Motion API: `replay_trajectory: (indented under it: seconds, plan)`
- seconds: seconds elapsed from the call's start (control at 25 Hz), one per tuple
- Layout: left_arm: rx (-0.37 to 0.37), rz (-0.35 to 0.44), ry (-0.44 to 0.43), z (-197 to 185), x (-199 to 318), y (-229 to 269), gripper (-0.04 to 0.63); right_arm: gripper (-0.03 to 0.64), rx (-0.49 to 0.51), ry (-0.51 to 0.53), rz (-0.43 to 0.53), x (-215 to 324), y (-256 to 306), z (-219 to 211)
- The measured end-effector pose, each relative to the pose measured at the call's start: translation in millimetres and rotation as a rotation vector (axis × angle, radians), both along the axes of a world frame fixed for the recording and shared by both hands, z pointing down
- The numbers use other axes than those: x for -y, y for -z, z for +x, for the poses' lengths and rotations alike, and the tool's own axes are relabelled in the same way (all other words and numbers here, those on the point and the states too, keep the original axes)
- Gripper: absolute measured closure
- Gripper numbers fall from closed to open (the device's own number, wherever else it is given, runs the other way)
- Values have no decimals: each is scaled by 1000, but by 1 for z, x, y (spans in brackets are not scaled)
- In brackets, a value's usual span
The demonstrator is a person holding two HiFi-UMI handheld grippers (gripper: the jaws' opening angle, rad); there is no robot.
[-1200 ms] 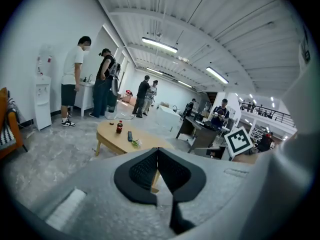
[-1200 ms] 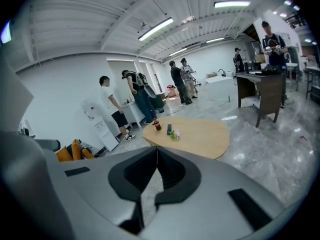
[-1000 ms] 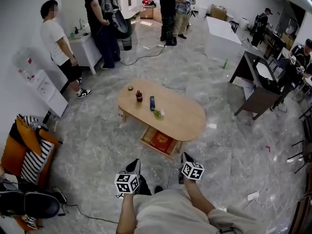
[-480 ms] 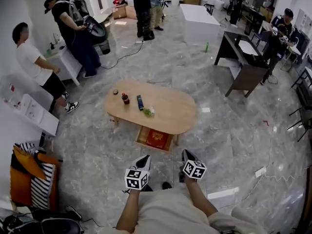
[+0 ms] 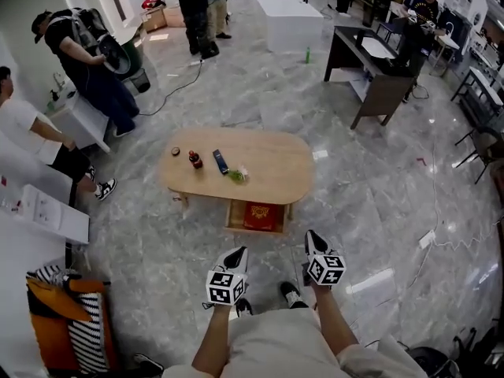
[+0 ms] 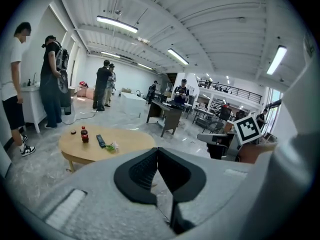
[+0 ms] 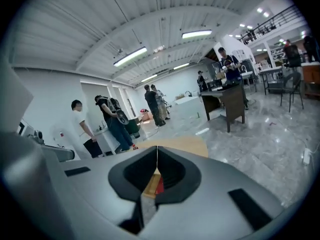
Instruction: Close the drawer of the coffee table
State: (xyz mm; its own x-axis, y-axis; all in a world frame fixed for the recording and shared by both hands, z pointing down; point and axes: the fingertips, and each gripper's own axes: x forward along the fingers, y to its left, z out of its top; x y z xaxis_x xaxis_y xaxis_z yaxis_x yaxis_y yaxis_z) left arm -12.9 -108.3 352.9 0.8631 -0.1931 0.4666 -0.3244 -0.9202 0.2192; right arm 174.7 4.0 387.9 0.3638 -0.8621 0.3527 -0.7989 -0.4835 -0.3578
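Note:
The oval wooden coffee table [image 5: 268,168] stands on the marble floor ahead of me. Its drawer [image 5: 260,216] is pulled out toward me, with a red item lying inside. My left gripper [image 5: 239,252] and right gripper [image 5: 312,236] hover side by side well short of the drawer, touching nothing. Both are shut and empty. In the left gripper view the left gripper [image 6: 158,149] points past the table [image 6: 125,144]. In the right gripper view the right gripper [image 7: 157,148] lines up with the drawer [image 7: 152,183], seen through the gap behind the jaw tips.
A dark bottle [image 5: 193,160], a remote [image 5: 220,161], a green item [image 5: 237,175] and a small lid [image 5: 175,151] sit on the tabletop. Several people stand at the back and left. A dark desk [image 5: 370,77] is at the right rear, a striped bag [image 5: 75,333] at the left.
My view has swung round so the drawer front now faces me squarely. The left gripper has shifted right and rolled; the right gripper has lifted a little. The drawer stays open.

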Motion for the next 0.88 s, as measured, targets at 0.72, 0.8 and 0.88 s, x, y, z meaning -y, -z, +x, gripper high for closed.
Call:
replay_trajectory:
  seconds: [0.72,0.8,0.88]
  plan:
    - [59,-74,-18,-38,84,-60,585,600,-99,-120,-126,-13,-32,-28]
    - [59,-65,-25,-29,87,-73,586,600,-80,-121,-148,-20,-58,-21]
    - [63,-53,-31,-21,90,-90,586,600,-75,-112,-160,-20,-82,-16]
